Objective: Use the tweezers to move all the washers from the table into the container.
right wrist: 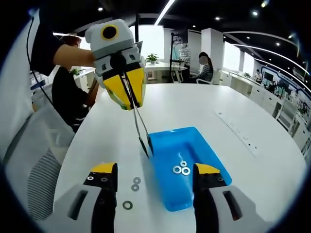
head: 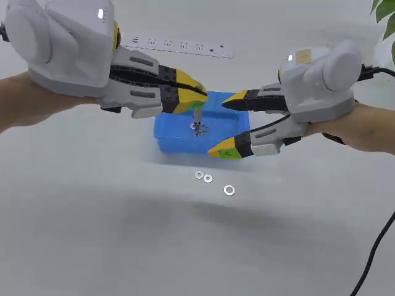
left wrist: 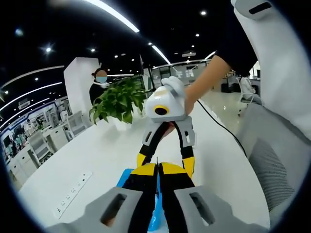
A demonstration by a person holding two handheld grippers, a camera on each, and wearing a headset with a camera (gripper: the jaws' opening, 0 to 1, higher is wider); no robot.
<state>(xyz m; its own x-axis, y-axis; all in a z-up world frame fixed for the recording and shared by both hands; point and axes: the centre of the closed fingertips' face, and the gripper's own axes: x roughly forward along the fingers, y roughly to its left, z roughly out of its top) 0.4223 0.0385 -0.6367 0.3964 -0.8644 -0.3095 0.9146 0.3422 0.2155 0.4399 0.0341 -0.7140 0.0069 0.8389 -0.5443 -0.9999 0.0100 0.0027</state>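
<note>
My left gripper [head: 185,97] is clamped hard on the tweezers [head: 197,118], yellow jaws pressed together on the upper end. The tweezers hang point-down from it into the blue container [head: 168,137]. In the head view there's a ring shape right at the tips, but I can't tell whether they pinch it. My right gripper [head: 224,126] is slack, jaws spread wide with nothing between them. It sits just right of the tweezers, over the container's right side. In the right gripper view, three sorted washers [right wrist: 181,168] lie clustered on the container floor, close by the tweezer tips. Three loose washers [head: 208,179] lie on the white table [head: 92,234], on my side of the tweezers and outside the container's near wall. Two are side by side, the third a little apart to the right.
</note>
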